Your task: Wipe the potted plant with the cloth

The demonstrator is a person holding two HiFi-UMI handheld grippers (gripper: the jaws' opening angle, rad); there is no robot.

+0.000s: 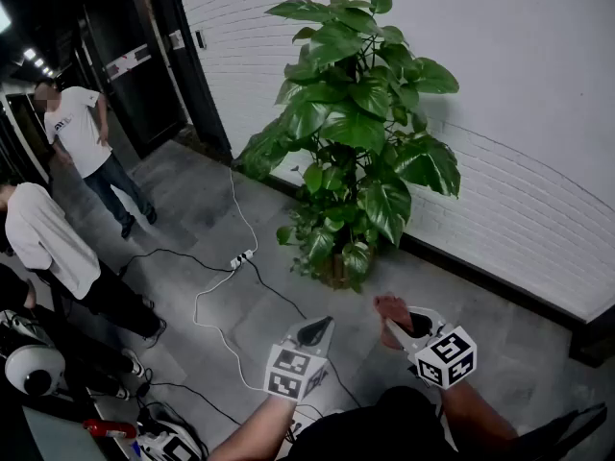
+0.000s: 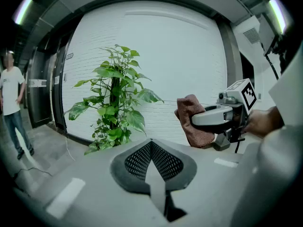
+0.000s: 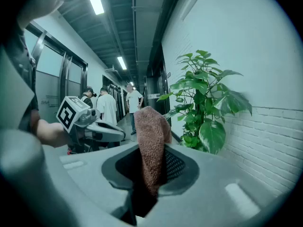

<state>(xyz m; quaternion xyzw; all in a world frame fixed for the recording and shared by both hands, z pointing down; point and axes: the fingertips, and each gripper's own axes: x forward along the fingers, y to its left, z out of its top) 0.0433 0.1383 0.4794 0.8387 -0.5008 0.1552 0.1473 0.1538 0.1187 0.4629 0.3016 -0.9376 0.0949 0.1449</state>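
Observation:
A tall potted plant point(image 1: 354, 133) with broad green leaves stands against the white brick wall; it also shows in the left gripper view point(image 2: 113, 108) and the right gripper view point(image 3: 203, 103). My right gripper point(image 1: 396, 313) is shut on a reddish-brown cloth point(image 3: 150, 145), which sticks up between its jaws point(image 2: 194, 119). The cloth point(image 1: 392, 307) hangs a short way in front of the pot. My left gripper point(image 1: 315, 332) is shut with nothing in it, held low beside the right one, pointing at the plant.
A white power strip point(image 1: 240, 256) with black and white cables lies on the grey floor left of the plant. Two people point(image 1: 82, 133) stand at the left by dark doors. Equipment point(image 1: 34, 368) sits at the lower left.

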